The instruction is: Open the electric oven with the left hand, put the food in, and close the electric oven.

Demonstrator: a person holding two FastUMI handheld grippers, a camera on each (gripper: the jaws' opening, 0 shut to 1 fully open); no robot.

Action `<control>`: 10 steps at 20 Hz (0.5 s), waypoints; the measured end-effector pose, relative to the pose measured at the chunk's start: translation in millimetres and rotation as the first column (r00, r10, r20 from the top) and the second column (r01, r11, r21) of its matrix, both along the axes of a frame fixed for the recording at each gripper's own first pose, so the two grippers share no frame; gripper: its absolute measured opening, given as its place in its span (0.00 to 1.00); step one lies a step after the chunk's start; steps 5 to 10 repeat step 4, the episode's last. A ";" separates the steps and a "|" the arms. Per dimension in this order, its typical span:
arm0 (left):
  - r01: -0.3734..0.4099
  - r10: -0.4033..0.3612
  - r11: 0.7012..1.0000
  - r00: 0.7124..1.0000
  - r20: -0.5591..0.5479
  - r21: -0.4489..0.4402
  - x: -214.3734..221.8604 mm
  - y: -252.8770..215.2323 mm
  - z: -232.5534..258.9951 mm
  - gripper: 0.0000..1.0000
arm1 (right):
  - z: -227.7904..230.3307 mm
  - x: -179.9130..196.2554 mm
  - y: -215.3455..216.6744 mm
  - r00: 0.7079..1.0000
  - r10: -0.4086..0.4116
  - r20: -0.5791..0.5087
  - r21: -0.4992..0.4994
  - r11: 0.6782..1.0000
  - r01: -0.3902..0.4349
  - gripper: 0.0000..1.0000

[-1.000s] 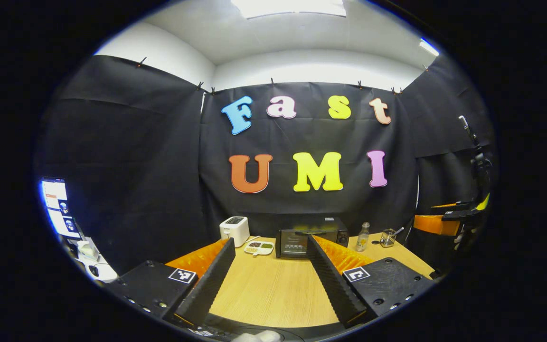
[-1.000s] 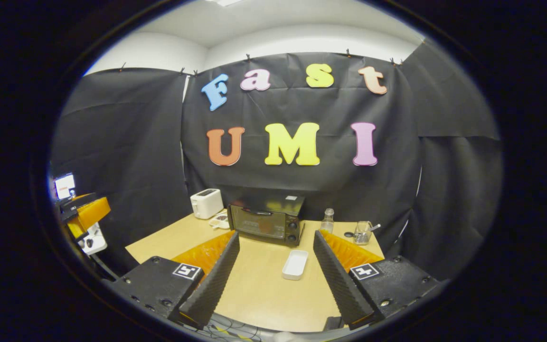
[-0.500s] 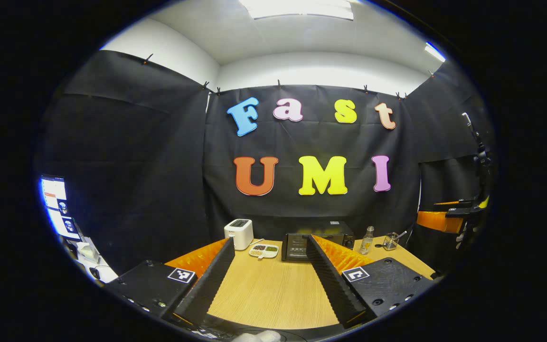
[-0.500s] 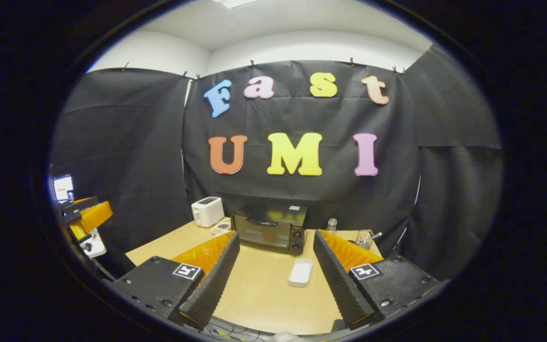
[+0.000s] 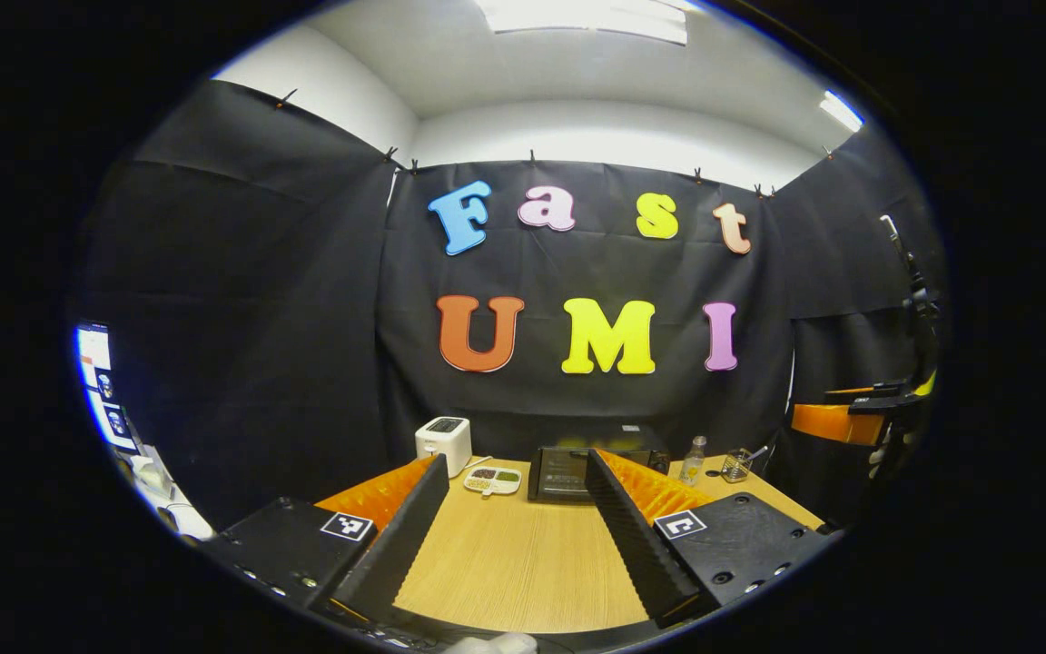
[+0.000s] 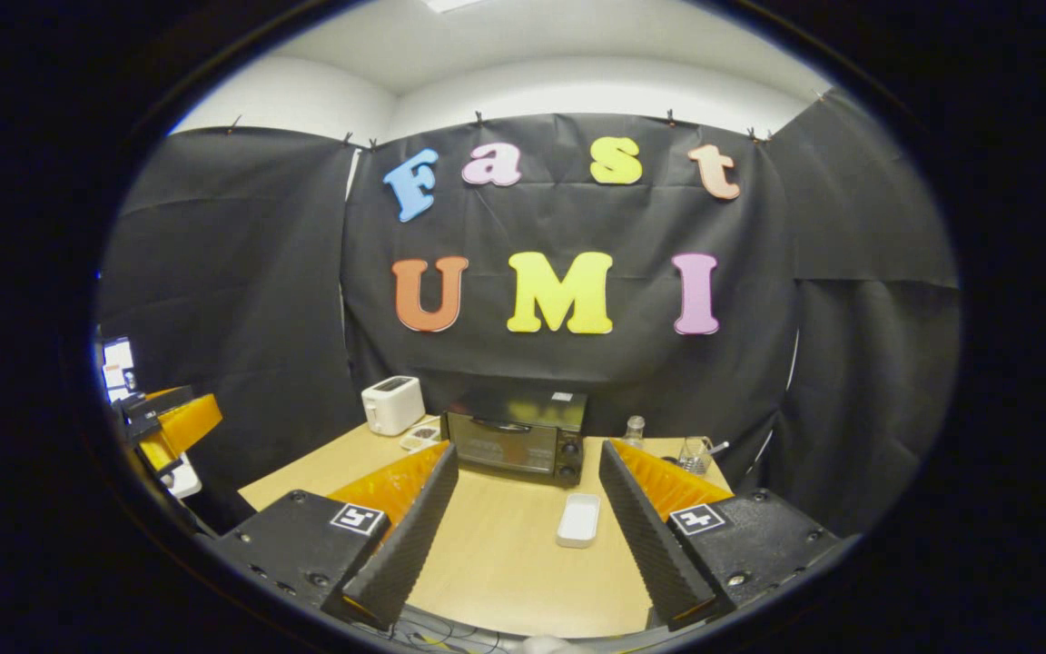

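The electric oven [image 6: 514,443], door closed, sits at the table's [image 6: 505,563] far edge, well beyond your right gripper [image 6: 523,518] and left gripper [image 5: 509,527], both spread wide and empty. A white tray [image 6: 577,520], contents unclear, lies between the right fingers.

Light comes from above: a bright ceiling panel [image 5: 587,15] burns out white at the top of the left gripper view, with a second lamp [image 5: 841,111] glaring at the upper right. The white wall band under it glows, while the black cloth swallows light and stays dim. The table [image 6: 505,545] is evenly lit with soft, faint shadows. A screen [image 5: 98,381] at the left edge is overexposed. Both views bend strongly toward the edges, where detail smears and colour fringes show. The centre is sharp; no motion blur is visible.
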State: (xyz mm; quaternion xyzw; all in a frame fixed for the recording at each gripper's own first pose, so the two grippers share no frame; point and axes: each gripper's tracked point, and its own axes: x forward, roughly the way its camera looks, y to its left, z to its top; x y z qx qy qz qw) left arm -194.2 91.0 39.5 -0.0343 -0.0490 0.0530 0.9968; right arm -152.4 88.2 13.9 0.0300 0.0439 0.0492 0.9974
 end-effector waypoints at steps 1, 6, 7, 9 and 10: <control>-0.002 0.002 1.000 1.000 0.003 -0.001 0.4 2.7 2.2 0.96 | 0.0 -0.2 2.0 1.000 -0.003 -0.006 0.000 1.000 0.003 0.99; 0.001 -0.001 1.000 1.000 0.027 -0.012 2.1 7.1 10.4 0.96 | 1.8 0.1 5.6 1.000 -0.011 -0.023 0.001 1.000 0.011 0.99; 0.001 -0.001 1.000 1.000 0.027 -0.012 2.1 7.1 10.4 0.96 | 1.8 0.1 5.6 1.000 -0.011 -0.023 0.001 1.000 0.011 0.99; 0.001 -0.001 1.000 1.000 0.027 -0.012 2.1 7.1 10.4 0.96 | 1.8 0.1 5.6 1.000 -0.011 -0.023 0.001 1.000 0.011 0.99; 0.001 -0.001 1.000 1.000 0.027 -0.012 2.1 7.1 10.4 0.96 | 1.8 0.1 5.6 1.000 -0.011 -0.023 0.001 1.000 0.011 0.99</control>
